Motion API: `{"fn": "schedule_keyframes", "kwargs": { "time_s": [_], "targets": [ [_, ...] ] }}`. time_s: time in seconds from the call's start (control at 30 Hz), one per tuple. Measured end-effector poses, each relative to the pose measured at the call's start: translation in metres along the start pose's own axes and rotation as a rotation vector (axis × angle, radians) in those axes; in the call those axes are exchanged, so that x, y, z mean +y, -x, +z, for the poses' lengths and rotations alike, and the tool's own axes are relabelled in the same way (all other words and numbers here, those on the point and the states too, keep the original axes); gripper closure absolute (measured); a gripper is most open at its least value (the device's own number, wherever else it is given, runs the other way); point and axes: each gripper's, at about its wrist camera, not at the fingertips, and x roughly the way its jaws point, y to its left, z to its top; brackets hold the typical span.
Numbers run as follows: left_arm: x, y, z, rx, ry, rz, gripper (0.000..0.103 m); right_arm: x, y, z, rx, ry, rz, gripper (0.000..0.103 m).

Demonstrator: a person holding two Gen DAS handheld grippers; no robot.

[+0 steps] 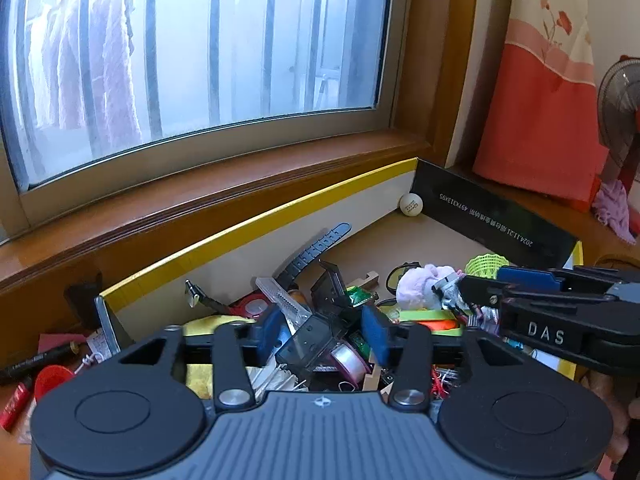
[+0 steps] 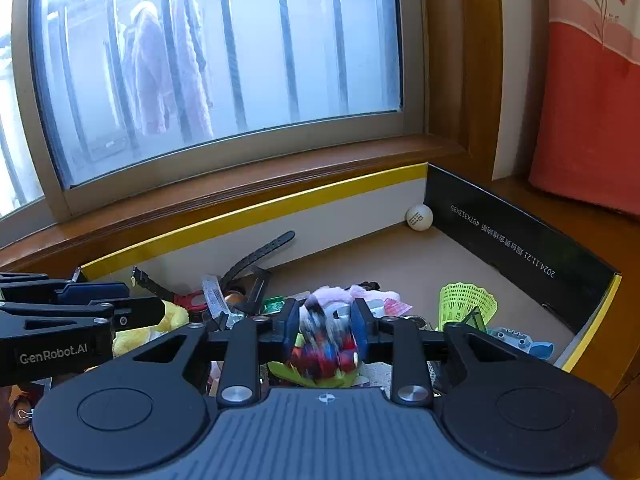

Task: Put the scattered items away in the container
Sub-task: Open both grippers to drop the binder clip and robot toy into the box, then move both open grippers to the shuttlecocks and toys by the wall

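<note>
The container is a shallow cardboard box with a yellow rim, holding a heap of small items. My left gripper hovers over the heap with its blue pads apart. A dark see-through case lies under the gap, clear of the right pad. My right gripper is also above the box, and a blurred multicoloured toy sits loose between its parted pads. Nearby lie a pink plush, a green shuttlecock, a watch strap and a white ball. Each gripper shows in the other's view: right gripper, left gripper.
Outside the box on the left, a black pen and red objects lie on the wooden table. A wooden window sill runs right behind the box. A fan and red cloth stand at the right. The box's far right floor is bare.
</note>
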Motion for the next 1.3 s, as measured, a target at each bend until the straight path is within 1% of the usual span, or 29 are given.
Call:
{"fn": "schedule_keyframes", "kwargs": {
  "time_s": [0.03,0.07,0.1,0.13,0.27,0.3,0.4,0.5,0.67,0.73,1.0,1.07,1.17,1.3],
  "targets": [
    [0.001,0.001,-0.001,-0.001,0.010,0.001,0.044,0.001,0.000,0.000,-0.003,0.003,-0.002,0.057],
    [0.003,0.004,-0.001,-0.006,0.016,0.004,0.044,0.003,0.002,0.000,-0.008,0.008,-0.006,0.050],
    [0.004,0.006,-0.001,-0.011,0.022,0.011,0.044,0.005,0.002,0.000,-0.013,0.014,-0.010,0.046],
    [0.006,0.008,-0.002,-0.018,0.027,0.018,0.044,0.007,0.003,0.000,-0.018,0.019,-0.012,0.044],
    [0.020,0.018,-0.007,-0.023,0.066,0.055,0.040,0.015,0.009,-0.001,-0.024,0.030,0.003,0.031],
    [0.025,0.021,-0.008,-0.019,0.080,0.065,0.040,0.017,0.010,-0.001,-0.023,0.033,0.009,0.030],
    [0.042,0.030,-0.015,-0.013,0.127,0.102,0.039,0.027,0.013,-0.004,-0.020,0.047,0.033,0.029],
    [0.063,0.045,-0.025,-0.020,0.159,0.153,0.035,0.040,0.015,-0.007,-0.019,0.058,0.063,0.028],
    [0.103,0.071,-0.047,-0.017,0.221,0.276,0.033,0.067,0.017,-0.011,-0.004,0.084,0.132,0.027],
    [0.119,0.081,-0.059,-0.011,0.251,0.333,0.033,0.082,0.017,-0.013,0.004,0.105,0.165,0.027],
    [0.181,0.126,-0.108,0.021,0.370,0.518,0.032,0.149,0.016,-0.015,0.025,0.202,0.301,0.027],
    [0.196,0.138,-0.120,0.026,0.404,0.559,0.032,0.168,0.016,-0.016,0.030,0.234,0.335,0.025],
    [0.218,0.158,-0.137,0.021,0.467,0.610,0.032,0.196,0.015,-0.018,0.031,0.297,0.371,0.021],
    [0.244,0.183,-0.160,0.012,0.527,0.683,0.030,0.235,0.014,-0.022,0.046,0.374,0.422,0.020]
  ]
}}
